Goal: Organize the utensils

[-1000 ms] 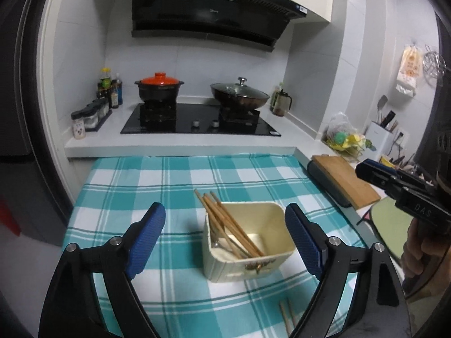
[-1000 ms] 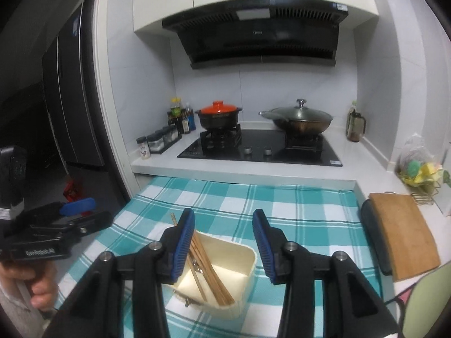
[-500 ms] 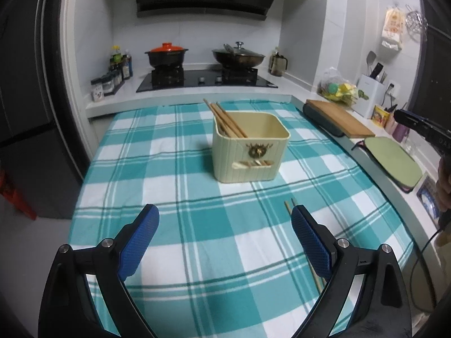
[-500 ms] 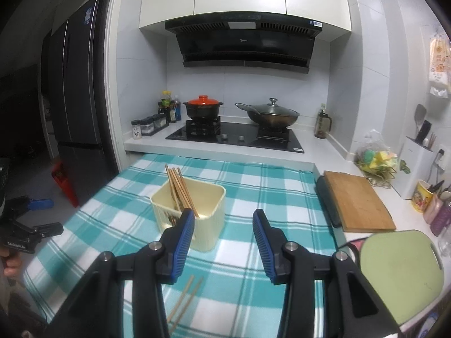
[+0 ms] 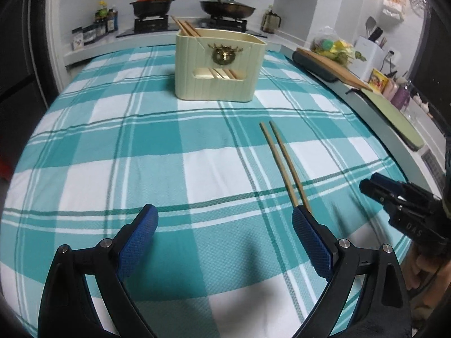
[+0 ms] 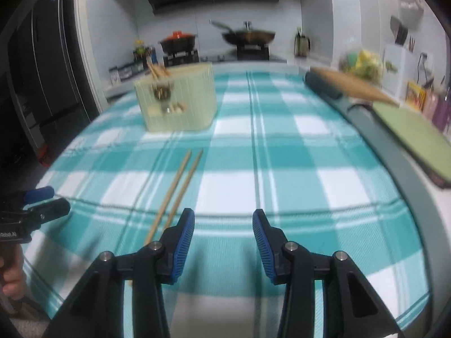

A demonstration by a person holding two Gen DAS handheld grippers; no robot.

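Lettering first: right gripper [image 5: 366,183] body reads "DAS" in the left wrist view; left gripper's [image 6: 48,200] body in the right wrist view shows "...Robot.AI", start cut off by the frame edge. Utensil holder [image 5: 220,67] carries a gold deer-head emblem [image 5: 224,53], no text. Writing on the spice jars [image 5: 84,35] is too small to read.

Left gripper [image 5: 224,222]: fingers spread wide, holding nothing, low over the checked tablecloth [image 5: 112,169]. Right gripper [image 6: 223,226]: fingers parted moderately, also holding nothing.

Loose chopsticks [image 5: 282,163] lie as a pair side by side on the cloth, between the holder and the grippers; their near ends run under the left gripper's right-hand pad [image 5: 311,242]. In the right wrist view the same pair [image 6: 174,191] sits just left of that gripper's left finger. More chopsticks [image 5: 184,28] stand tilted in the holder's back left corner.

Versus 1.0 s ago: both cameras were above the holder looking into it; both have since pulled back and dropped low, so the holder is now far ahead. Finger gaps unchanged.
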